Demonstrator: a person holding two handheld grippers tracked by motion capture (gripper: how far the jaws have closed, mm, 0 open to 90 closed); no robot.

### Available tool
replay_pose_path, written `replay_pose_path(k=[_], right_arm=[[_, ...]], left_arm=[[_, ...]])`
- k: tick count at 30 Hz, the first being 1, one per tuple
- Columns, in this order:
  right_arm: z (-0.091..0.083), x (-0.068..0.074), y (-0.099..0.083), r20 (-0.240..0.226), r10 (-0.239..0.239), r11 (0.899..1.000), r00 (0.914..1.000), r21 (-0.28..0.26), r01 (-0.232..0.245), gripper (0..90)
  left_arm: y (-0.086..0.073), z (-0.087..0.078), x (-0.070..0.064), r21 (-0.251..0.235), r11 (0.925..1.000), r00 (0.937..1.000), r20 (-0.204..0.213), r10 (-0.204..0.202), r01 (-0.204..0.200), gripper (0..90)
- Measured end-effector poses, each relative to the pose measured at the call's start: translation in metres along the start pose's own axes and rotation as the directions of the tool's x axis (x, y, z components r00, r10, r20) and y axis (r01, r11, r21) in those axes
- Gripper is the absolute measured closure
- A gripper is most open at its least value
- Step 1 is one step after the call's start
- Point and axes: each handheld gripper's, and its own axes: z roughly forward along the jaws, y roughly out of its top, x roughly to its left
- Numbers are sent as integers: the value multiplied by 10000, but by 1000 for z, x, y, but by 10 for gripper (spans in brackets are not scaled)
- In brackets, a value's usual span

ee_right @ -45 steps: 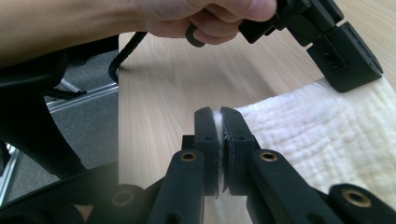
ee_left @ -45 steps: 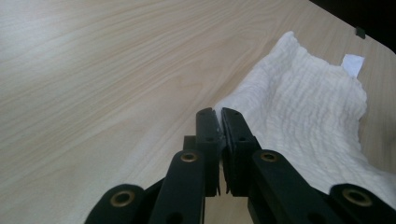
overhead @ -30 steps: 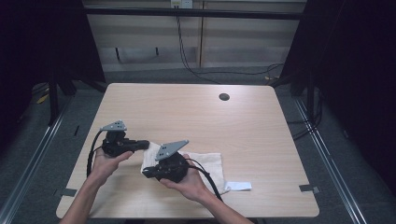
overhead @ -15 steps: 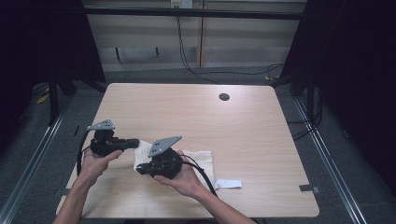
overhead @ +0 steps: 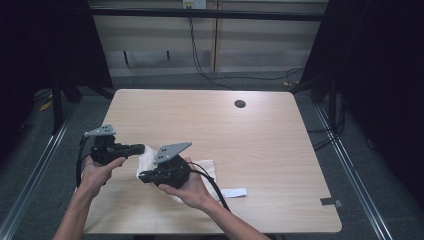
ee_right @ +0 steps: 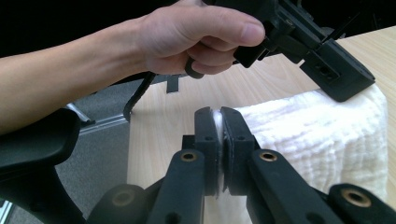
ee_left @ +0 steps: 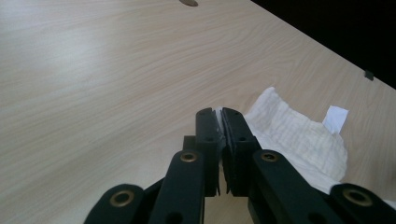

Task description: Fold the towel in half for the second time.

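Observation:
A white cloth (overhead: 148,161) lies crumpled near the table's front left, and both grippers hold one edge of it. My left gripper (overhead: 141,148) is shut on a corner of the cloth (ee_left: 299,140), its jaws (ee_left: 222,116) pinching the fabric. My right gripper (overhead: 143,176) is shut on the cloth (ee_right: 322,135) a little nearer the person, its jaws (ee_right: 218,116) closed over the edge. In the right gripper view the left gripper (ee_right: 343,86) rests on the far corner, held by a hand (ee_right: 201,37).
A small white tag (overhead: 234,192) lies on the wooden table (overhead: 260,145) right of the cloth. A round cable hole (overhead: 240,104) sits near the far edge. The table's left edge is close to the left hand.
Both grippers have shifted left across the table, dragging the cloth with them. Both have stayed shut on it.

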Motion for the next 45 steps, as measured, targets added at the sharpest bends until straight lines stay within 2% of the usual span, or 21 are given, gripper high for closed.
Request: replay_pose_path(k=[2, 4, 7, 10, 13, 18, 21, 23, 26, 27, 33, 38, 45], right_arm=[[-6, -1, -2, -16, 99, 9999, 9999, -107, -99, 864], [-13, 0, -5, 107, 128, 9998, 9999, -179, -126, 863], [-26, -2, -17, 375, 339, 9993, 9987, -196, -332, 863], [-32, -4, -23, 477, 449, 9990, 9979, -94, -445, 863], [-40, -4, -24, 506, 427, 9991, 9978, -107, -422, 863], [-53, -3, -23, 692, 396, 9992, 9968, -135, -388, 861], [-60, -4, -26, 937, 573, 9983, 9940, -177, -559, 859], [-66, -4, -29, 1151, 474, 9989, 9922, 2, -477, 859], [-75, -5, -33, 1370, 482, 9987, 9894, 125, -503, 859], [-78, -7, -36, 1347, 614, 9979, 9890, 120, -636, 859], [-85, -9, -54, 1455, 890, 9956, 9853, 145, -920, 857], [-88, -9, -68, 1801, 870, 9925, 9798, 694, -1009, 852], [-88, -13, -88, 1973, 1102, 9845, 9741, 1126, -1341, 846]], left_arm=[[3, 5, -5, 70, 9999, 9999, 74, 100, -100, 863], [7, 12, -9, 169, 9995, 9995, 209, 254, -258, 862], [9, 26, -13, 260, 9993, 9989, 393, 266, -277, 862], [12, 37, -20, 543, 9973, 9981, 390, 475, -496, 862], [18, 45, -27, 465, 9972, 9968, 580, 552, -580, 863], [27, 63, -38, 662, 9934, 9931, 770, 881, -933, 862], [31, 74, -43, 607, 9939, 9918, 947, 861, -921, 862], [33, 81, -44, 501, 9957, 9908, 1147, 713, -774, 863], [34, 95, -51, 733, 9922, 9894, 1119, 922, -1008, 863], [34, 99, -53, 826, 9909, 9885, 1164, 966, -1066, 862], [34, 117, -63, 1098, 9866, 9864, 1247, 1071, -1210, 862], [29, 134, -68, 1416, 9819, 9856, 1303, 1076, -1259, 861], [21, 155, -70, 1775, 9754, 9841, 1428, 1058, -1307, 852]])
